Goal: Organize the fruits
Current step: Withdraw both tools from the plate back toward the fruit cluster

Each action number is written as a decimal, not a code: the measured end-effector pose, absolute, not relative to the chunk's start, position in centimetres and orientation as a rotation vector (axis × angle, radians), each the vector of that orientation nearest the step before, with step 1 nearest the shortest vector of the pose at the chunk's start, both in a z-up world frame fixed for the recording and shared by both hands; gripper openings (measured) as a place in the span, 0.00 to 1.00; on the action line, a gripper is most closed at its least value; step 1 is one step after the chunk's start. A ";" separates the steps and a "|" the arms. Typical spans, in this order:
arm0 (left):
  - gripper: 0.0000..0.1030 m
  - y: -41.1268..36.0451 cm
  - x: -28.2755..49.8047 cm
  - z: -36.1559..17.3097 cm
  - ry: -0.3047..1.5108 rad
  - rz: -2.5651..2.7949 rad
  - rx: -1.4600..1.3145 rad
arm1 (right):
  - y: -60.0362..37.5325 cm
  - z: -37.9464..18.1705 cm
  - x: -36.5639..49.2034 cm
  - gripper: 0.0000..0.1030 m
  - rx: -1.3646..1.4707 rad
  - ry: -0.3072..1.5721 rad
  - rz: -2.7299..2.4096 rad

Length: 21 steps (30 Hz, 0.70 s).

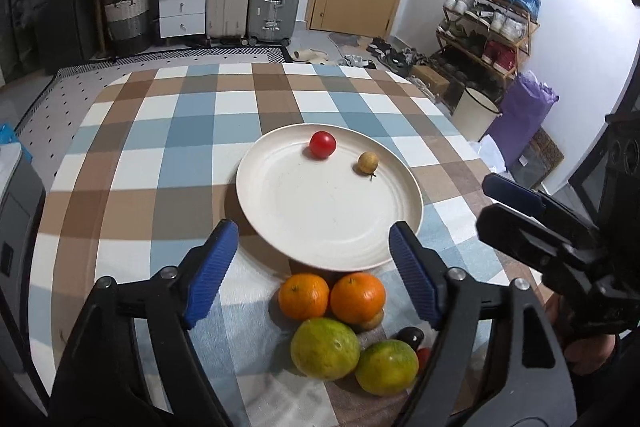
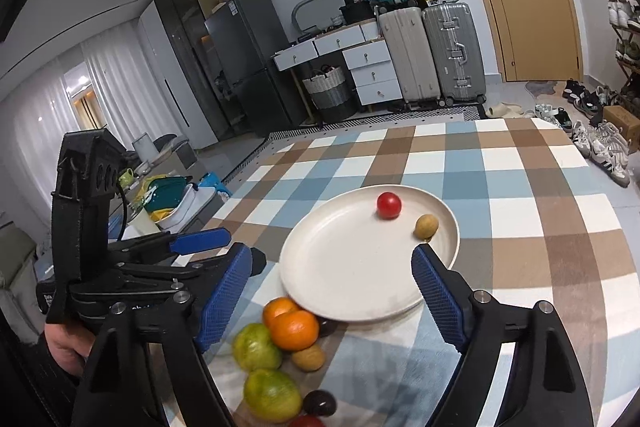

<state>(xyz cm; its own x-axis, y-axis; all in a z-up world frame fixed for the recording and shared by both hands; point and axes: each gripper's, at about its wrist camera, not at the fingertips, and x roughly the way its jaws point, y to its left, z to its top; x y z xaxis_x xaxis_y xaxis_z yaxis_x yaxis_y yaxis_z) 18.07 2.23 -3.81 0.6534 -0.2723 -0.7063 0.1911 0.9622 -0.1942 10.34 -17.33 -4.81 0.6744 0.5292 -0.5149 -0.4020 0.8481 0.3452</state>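
Two fruits on the cream plate (image 1: 280,211), seven in a cluster on the checked surface (image 1: 132,163).
A cherry tomato (image 1: 322,144) at twelve o'clock and a tan longan (image 1: 368,162) at two o'clock lie on the plate; the cluster touches the rim at six o'clock. Left tongs (image 1: 314,267) are released and hold nothing, poised above the two oranges, left (image 1: 303,296) and right (image 1: 357,297), tilted down toward the plate. Right tongs (image 2: 334,297) likewise gape wide over the near rim, carrying nothing. Best practice, as judged: descend on an outer orange, straddle its widest girth, and close gently so that the adjoining green mandarin (image 1: 325,349) and dark plum-like fruit (image 1: 411,337) are not nudged.
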 end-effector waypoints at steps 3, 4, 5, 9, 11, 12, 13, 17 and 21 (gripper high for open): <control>0.78 2.4 17.1 -3.7 0.817 -0.260 -0.112 | -17.3 -4.4 9.0 0.88 0.216 0.625 0.525; 0.78 2.4 16.7 -3.7 0.813 -0.258 -0.113 | -17.2 -4.3 8.8 0.88 0.213 0.622 0.523; 0.80 2.5 16.3 -3.6 0.809 -0.253 -0.110 | -17.2 -4.2 8.6 0.88 0.208 0.622 0.522; 0.86 2.6 15.1 -3.6 0.799 -0.236 -0.101 | -17.0 -4.2 7.6 0.89 0.206 0.628 0.518; 0.89 2.8 14.6 -3.7 0.797 -0.234 -0.105 | -17.1 -4.3 7.0 0.89 0.211 0.627 0.515; 0.93 2.9 14.4 -3.7 0.797 -0.230 -0.108 | -17.1 -4.4 6.8 0.90 0.213 0.626 0.514; 0.96 3.0 14.2 -3.8 0.797 -0.228 -0.114 | -17.1 -4.4 6.5 0.91 0.214 0.623 0.512; 0.99 4.0 13.5 -5.0 0.823 -0.229 -0.160 | -17.1 -4.2 5.3 0.92 0.199 0.607 0.508; 0.99 4.4 13.2 -6.7 0.861 -0.225 -0.171 | -17.0 -4.3 4.6 0.92 0.187 0.607 0.504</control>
<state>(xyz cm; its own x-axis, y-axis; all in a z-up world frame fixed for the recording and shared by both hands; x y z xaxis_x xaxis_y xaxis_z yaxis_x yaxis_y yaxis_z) 13.21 4.37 -6.65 0.6303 -0.2643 -0.7300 0.1270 0.9627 -0.2389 4.59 -16.98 -4.28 0.7053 0.5043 -0.4983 -0.3968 0.8633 0.3119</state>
